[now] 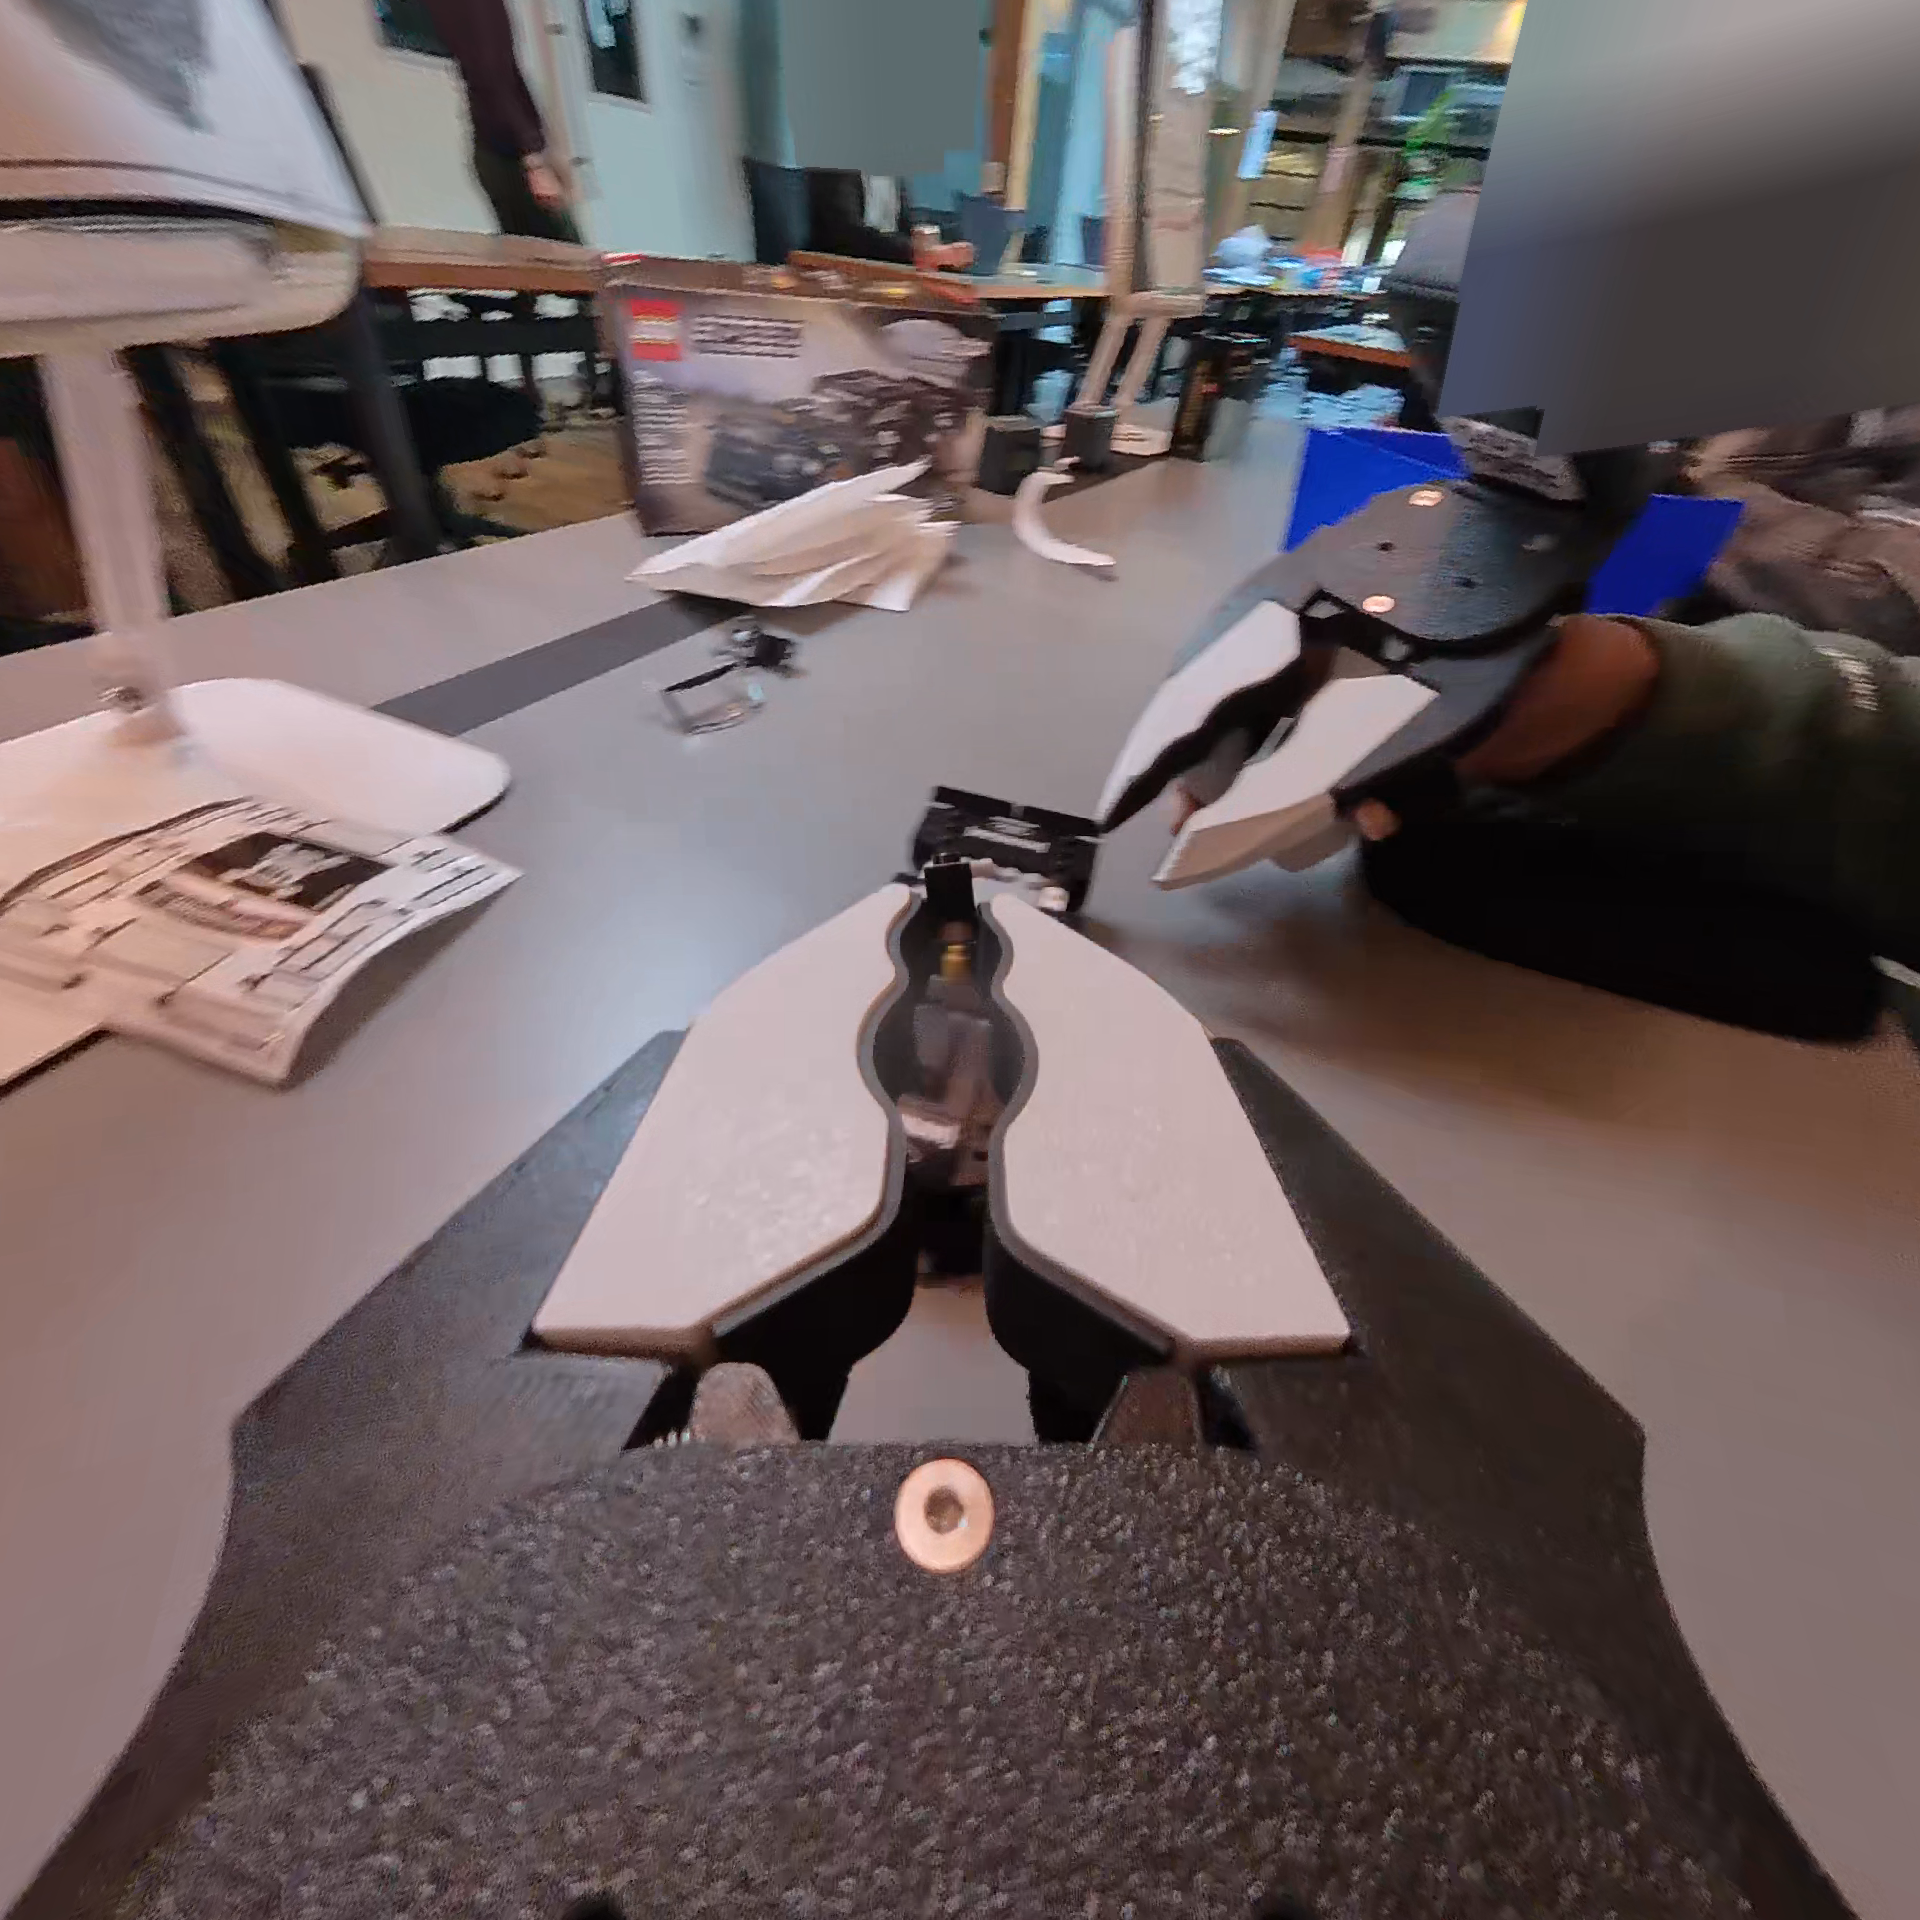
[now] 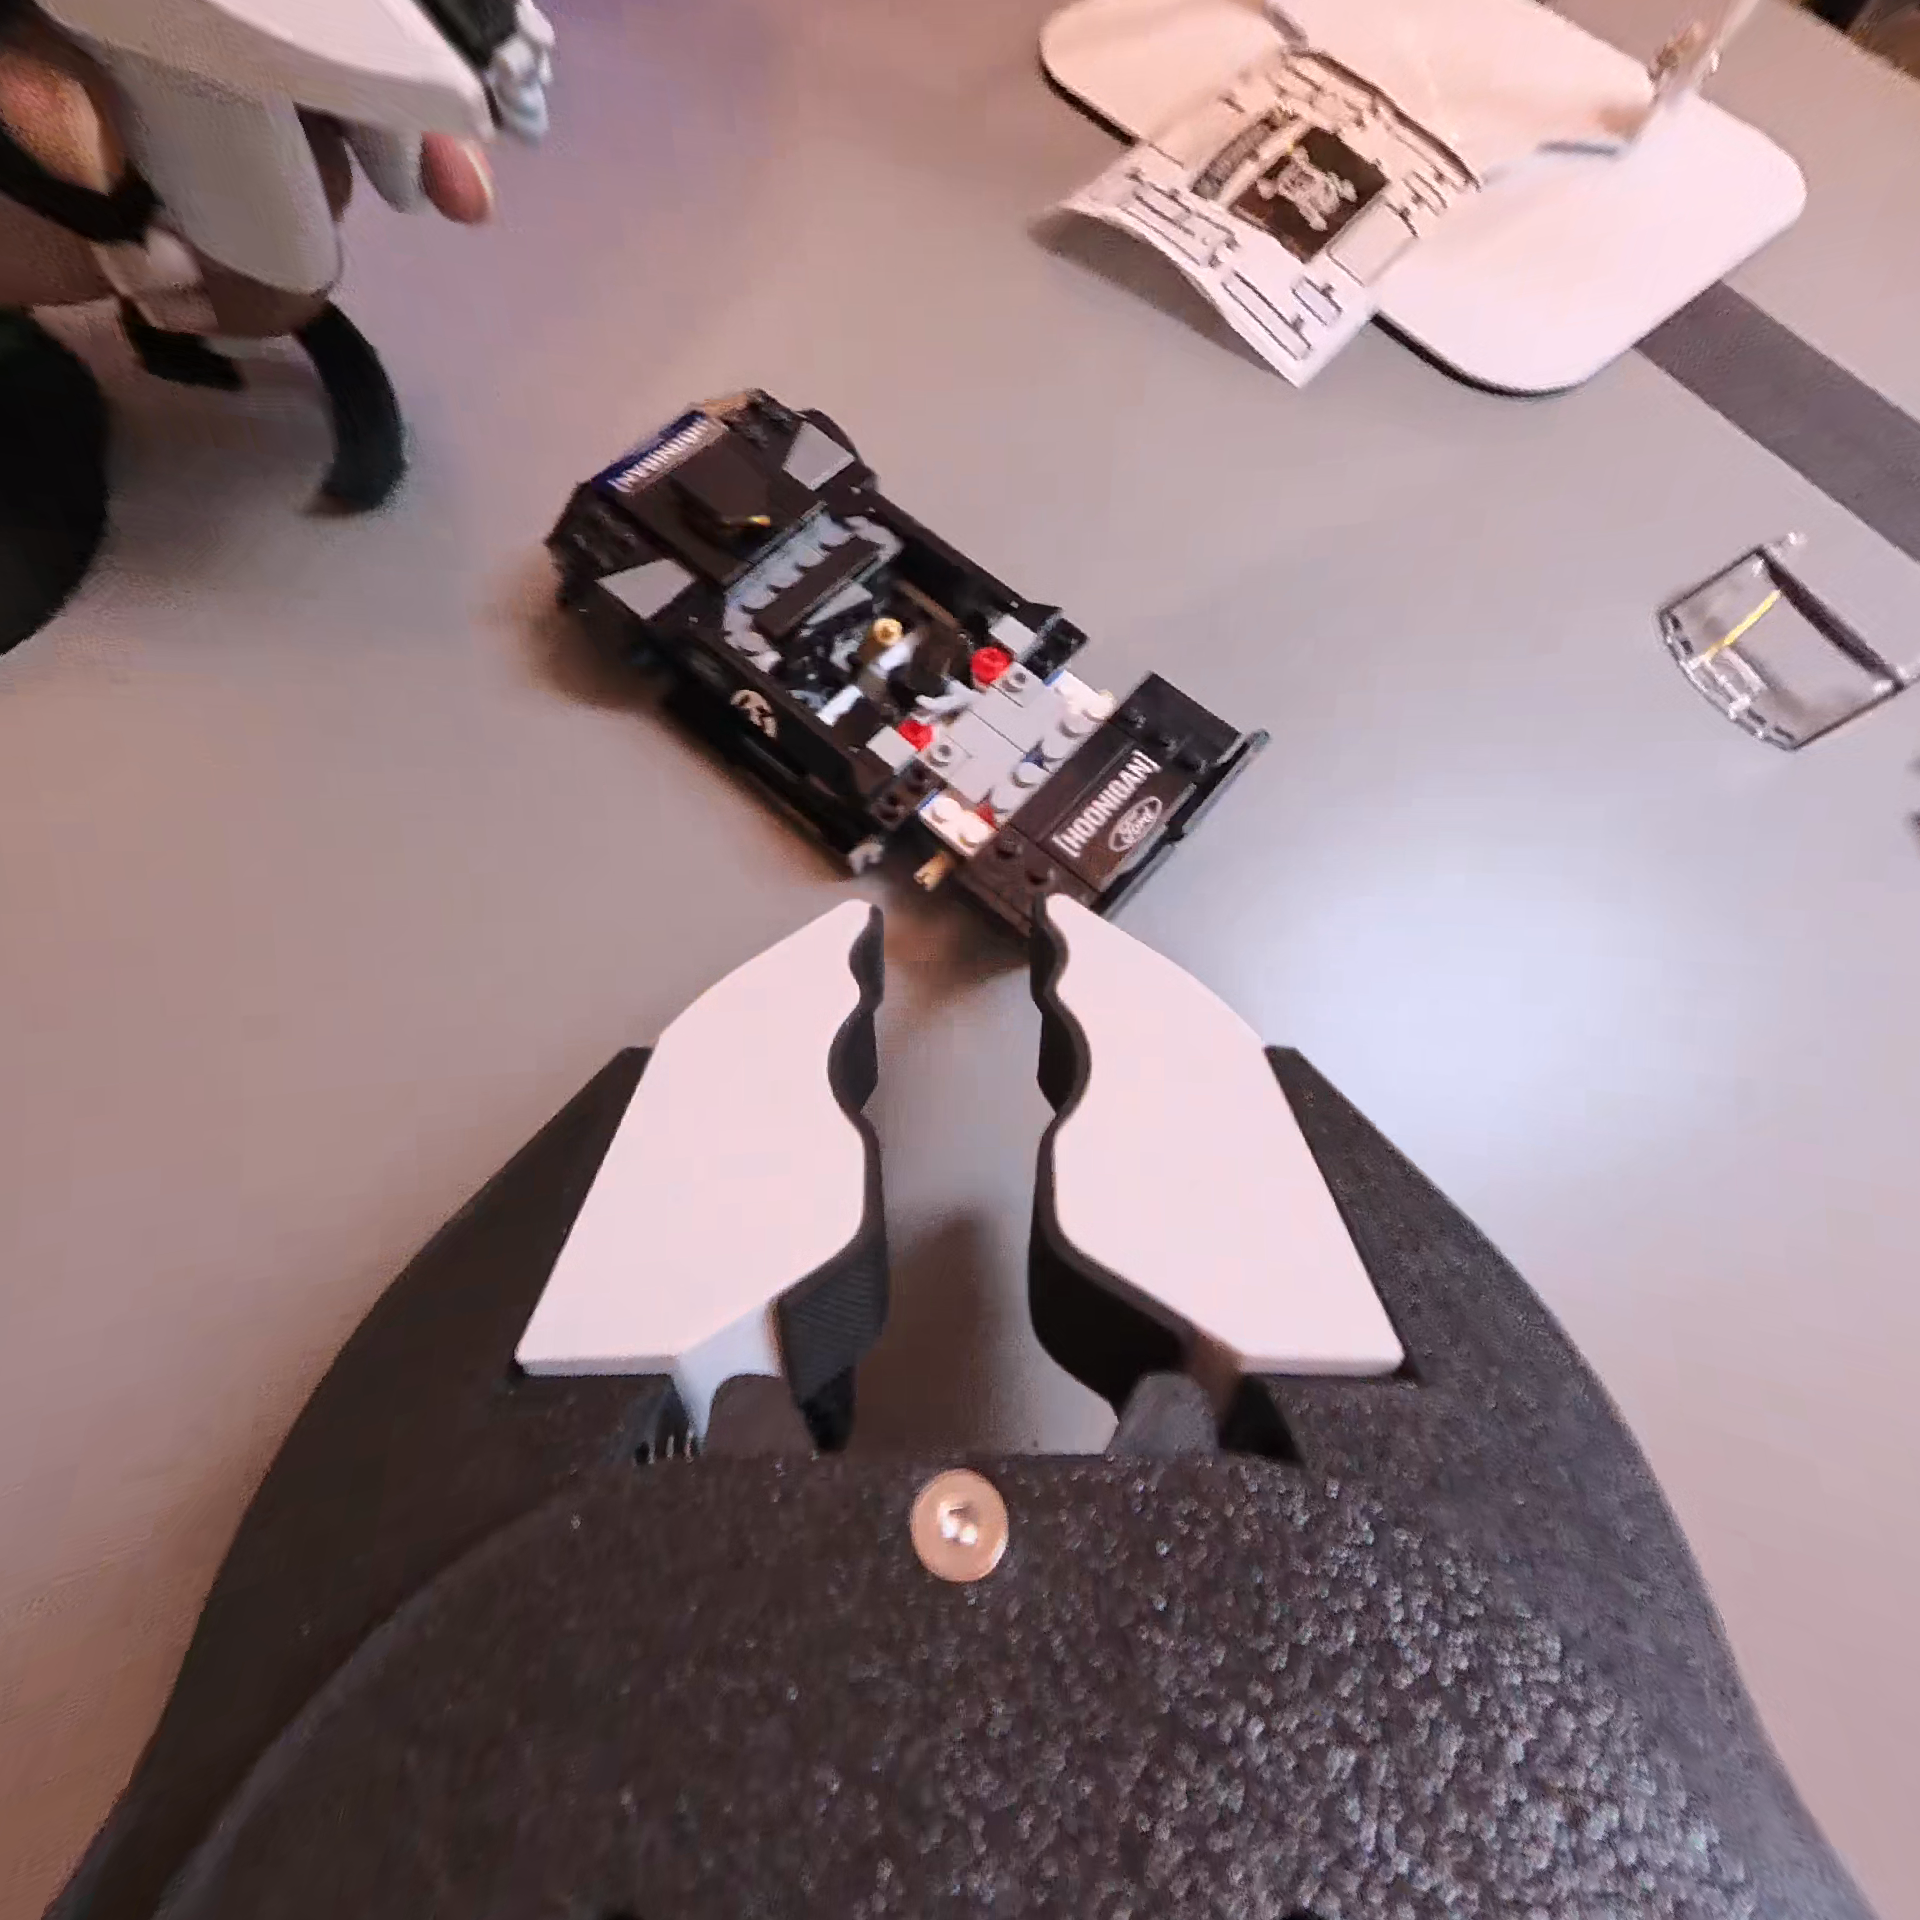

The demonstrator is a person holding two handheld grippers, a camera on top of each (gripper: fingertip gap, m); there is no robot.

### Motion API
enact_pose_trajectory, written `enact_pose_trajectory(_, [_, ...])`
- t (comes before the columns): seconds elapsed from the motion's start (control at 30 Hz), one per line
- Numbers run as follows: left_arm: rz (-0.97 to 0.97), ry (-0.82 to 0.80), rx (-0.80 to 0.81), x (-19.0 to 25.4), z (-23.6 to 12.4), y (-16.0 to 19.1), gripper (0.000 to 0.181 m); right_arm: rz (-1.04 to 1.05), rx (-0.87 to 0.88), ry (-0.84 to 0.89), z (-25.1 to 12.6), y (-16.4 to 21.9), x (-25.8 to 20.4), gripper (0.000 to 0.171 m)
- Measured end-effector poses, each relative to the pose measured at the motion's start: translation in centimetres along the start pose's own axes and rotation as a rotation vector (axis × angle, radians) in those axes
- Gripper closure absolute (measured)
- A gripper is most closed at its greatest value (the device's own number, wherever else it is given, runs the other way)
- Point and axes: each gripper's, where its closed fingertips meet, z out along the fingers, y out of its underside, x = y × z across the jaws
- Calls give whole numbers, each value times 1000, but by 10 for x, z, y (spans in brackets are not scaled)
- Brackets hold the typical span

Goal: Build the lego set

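While the left claw [image 1: 948,902] is pinched on a small dark lego piece [image 1: 948,871], the black lego car [image 1: 1003,840] sits on the desk [image 1: 727,831] just beyond its tips. From the right wrist, the right claw [image 2: 956,920] is spread and empty, the car [image 2: 883,665] lying just ahead of its tips.

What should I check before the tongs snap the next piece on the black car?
1. Left tongs grip the small black-and-grey brick piece: ok.
2. Right tongs open and empty: ok.
3. Half-built black brick car sits on the grey table: ok.
4. Car held steady: not ok; the right tongs point at its near end but do not grip it.
5. White paper instruction booklet open nearby: ok.
6. Spot where the piece goes: cannot tell.
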Motion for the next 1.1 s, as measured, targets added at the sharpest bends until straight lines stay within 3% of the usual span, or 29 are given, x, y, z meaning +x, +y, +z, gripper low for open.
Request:
enact_pose_trajectory(0.23, [-38, -71, -35, -31, 8, 8, 173, 0, -42, 42, 12, 0, 17, 146])
enact_pose_trajectory(0.57, [16, 15, -33, -10, 8, 12, 173, -40, -33, -61, 33, -22, 30, 145])
enact_pose_trajectory(0.83, [32, 63, -16, 4, 11, 9, 172, -1, 143, -84, 13, -43, 24, 144])
enact_pose_trajectory(1.1, [23, 59, -16, 7, 21, 10, 173, -13, 67, -95, 14, -28, 17, 143])
